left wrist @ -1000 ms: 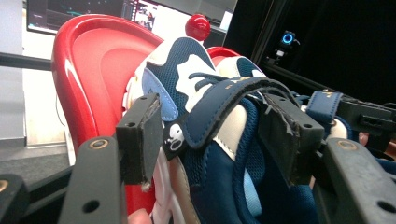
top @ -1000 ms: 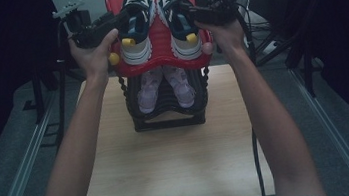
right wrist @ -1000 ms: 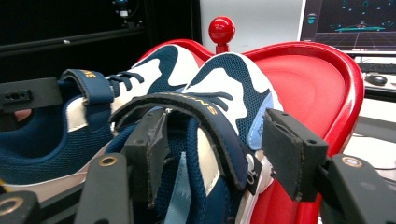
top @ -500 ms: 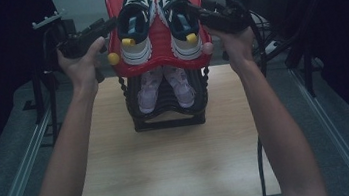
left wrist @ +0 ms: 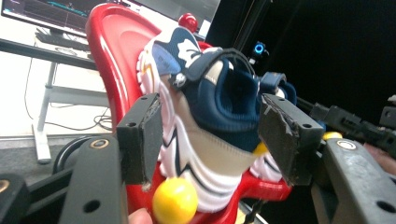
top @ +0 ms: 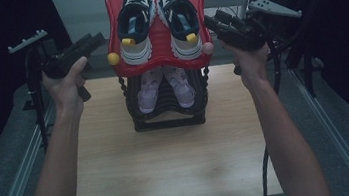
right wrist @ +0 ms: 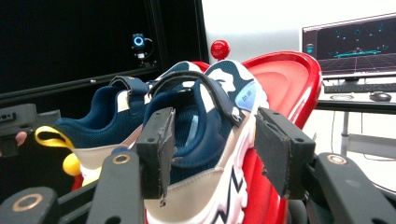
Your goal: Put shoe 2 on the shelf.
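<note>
Shoes (top: 158, 19) are set side by side on red tray (top: 113, 15), top of black rack (top: 167, 114), far end of wooden table (top: 170, 164). Left gripper (top: 97, 39) is held just beside tray's left edge, jaws apart, nothing pinched. Right gripper (top: 209, 22) is held by right edge, jaws apart, just been closing, nothing pinched.
</note>
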### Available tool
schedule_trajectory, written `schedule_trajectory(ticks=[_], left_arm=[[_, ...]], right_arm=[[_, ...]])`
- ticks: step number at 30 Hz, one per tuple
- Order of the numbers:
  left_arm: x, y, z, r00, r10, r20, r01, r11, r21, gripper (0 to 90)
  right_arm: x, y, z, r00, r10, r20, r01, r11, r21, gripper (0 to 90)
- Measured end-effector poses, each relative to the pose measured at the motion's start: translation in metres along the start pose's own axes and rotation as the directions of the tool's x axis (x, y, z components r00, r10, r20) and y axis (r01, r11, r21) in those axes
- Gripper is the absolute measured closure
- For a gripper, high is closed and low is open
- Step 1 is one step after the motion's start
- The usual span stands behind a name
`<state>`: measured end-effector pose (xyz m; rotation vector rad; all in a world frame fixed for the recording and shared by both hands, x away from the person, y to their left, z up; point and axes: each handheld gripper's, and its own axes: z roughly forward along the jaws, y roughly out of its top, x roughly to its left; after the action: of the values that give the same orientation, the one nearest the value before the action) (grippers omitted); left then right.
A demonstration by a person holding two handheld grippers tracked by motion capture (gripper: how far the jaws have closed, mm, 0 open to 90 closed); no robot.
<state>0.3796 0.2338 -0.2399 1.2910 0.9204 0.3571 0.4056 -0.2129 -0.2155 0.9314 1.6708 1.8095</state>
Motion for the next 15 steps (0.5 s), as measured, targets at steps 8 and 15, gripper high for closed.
schedule_trajectory(ticks=[8,15], left_arm=[[0.005,-0.021,-0.018,0.9999,-0.003,0.012,0.002,0.9999,0.011,40.1],[0.008,-0.044,-0.032,0.9999,0.004,0.011,-0.005,0.9992,0.038,39.8]], right_arm=[[-0.006,-0.016,-0.018,0.9999,0.017,0.000,-0.017,1.000,-0.009,48.9],[-0.012,-0.034,-0.034,0.9996,0.030,0.000,-0.030,1.000,0.004,48.6]])
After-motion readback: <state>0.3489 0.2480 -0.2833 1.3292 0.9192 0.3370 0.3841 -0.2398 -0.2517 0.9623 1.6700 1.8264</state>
